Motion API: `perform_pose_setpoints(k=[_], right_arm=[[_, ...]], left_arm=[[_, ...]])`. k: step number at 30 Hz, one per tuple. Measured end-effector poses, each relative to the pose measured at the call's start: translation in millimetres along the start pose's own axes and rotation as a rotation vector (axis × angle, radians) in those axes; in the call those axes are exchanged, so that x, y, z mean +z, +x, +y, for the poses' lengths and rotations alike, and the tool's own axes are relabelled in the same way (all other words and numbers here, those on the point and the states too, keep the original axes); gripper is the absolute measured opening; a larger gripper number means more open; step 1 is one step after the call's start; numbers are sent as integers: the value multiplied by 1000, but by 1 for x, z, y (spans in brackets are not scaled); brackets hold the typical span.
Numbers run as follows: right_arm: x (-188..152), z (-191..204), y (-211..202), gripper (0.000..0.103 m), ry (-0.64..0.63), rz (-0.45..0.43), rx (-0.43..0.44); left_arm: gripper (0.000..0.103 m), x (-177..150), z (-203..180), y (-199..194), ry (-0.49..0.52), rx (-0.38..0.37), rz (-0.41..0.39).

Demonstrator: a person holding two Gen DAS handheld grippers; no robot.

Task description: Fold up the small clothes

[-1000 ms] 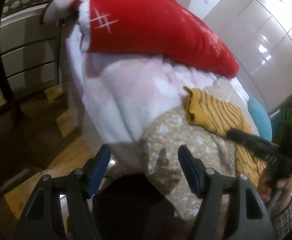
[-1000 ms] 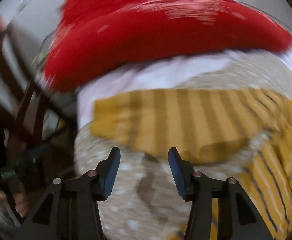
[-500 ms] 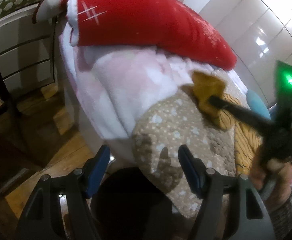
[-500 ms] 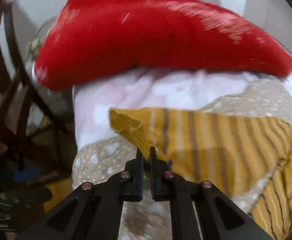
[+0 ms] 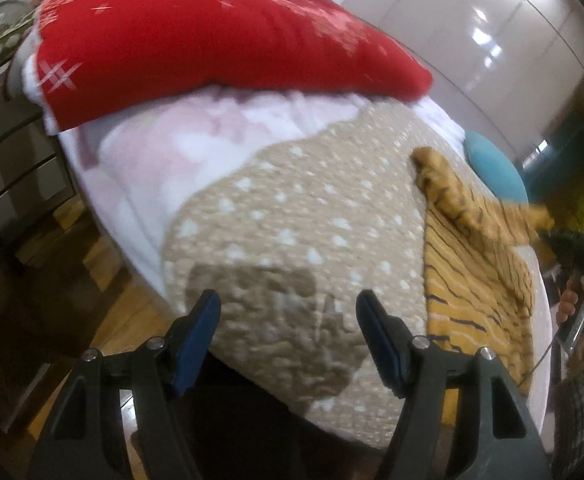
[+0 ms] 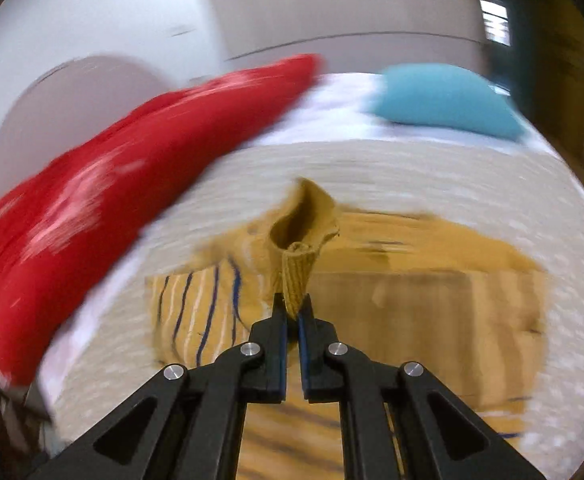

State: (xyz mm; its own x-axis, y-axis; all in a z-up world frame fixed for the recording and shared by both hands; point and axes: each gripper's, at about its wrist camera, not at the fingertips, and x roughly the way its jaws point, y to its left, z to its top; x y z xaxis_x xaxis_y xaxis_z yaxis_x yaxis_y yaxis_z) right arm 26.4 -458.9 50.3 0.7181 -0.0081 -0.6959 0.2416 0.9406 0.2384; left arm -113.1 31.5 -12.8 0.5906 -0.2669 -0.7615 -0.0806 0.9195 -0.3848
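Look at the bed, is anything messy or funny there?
Only the yellow striped sweater: it lies rumpled, not flat, with one ribbed end pulled up, pinched in the right gripper. The left gripper holds nothing.

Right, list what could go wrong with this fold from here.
1. The right gripper pinches only the ribbed cuff of the mustard striped garment; a thin bite like that could slip out mid-pull.
2. The left gripper hangs open over the beige dotted blanket, touching nothing, so the unpinned garment may drag rather than fold.
3. The garment is already bunched near the cuff, so creases may get folded in.
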Motion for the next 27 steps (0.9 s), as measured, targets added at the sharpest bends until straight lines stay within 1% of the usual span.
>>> perform_pose_setpoints(k=[1,2,4,5,7,9,11,12,13,16,18,19,21,22,25,27], right_arm=[[-2,-17,2,5,24,2,-36],[-5,-47,6,5,65,14,-94],[-3,-82,18,5,111,46,-152],[-8,-101,27,5,137,76,-168],[-17,-116,42,6,170,124,-167],[-26,-133,54,8,225,167,-143],[-34,-144,51,14,274,154,-108],[-36,-148,45,19,281,145,-96],[-36,-152,40,21,282,136,-97],[-43,-164,11,21,280,89,-139],[-46,-177,-8,26,289,73,-189],[-47,-181,-17,26,294,64,-193],[-44,-185,-28,26,292,47,-155],[-39,-181,-31,26,281,37,-132],[-33,-157,-34,26,234,25,-40],[-31,-136,-23,26,213,42,51]], left_arm=[[69,0,-6,3,13,-2,8],[69,-1,-12,6,26,-6,15],[69,-2,-28,11,60,-16,27],[69,-3,-34,13,75,-19,31],[69,-3,-49,16,110,-26,38],[69,-1,-63,17,143,-32,42],[69,0,-74,17,173,-40,40],[71,1,-78,17,187,-42,39],[72,2,-82,18,202,-42,39],[73,1,-88,27,232,-38,58],[73,0,-94,35,245,-42,80],[73,1,-97,39,253,-45,89],[73,5,-107,44,271,-58,96],[73,9,-114,46,280,-73,95],[73,34,-147,56,303,-133,87],[73,53,-173,65,324,-169,80]])
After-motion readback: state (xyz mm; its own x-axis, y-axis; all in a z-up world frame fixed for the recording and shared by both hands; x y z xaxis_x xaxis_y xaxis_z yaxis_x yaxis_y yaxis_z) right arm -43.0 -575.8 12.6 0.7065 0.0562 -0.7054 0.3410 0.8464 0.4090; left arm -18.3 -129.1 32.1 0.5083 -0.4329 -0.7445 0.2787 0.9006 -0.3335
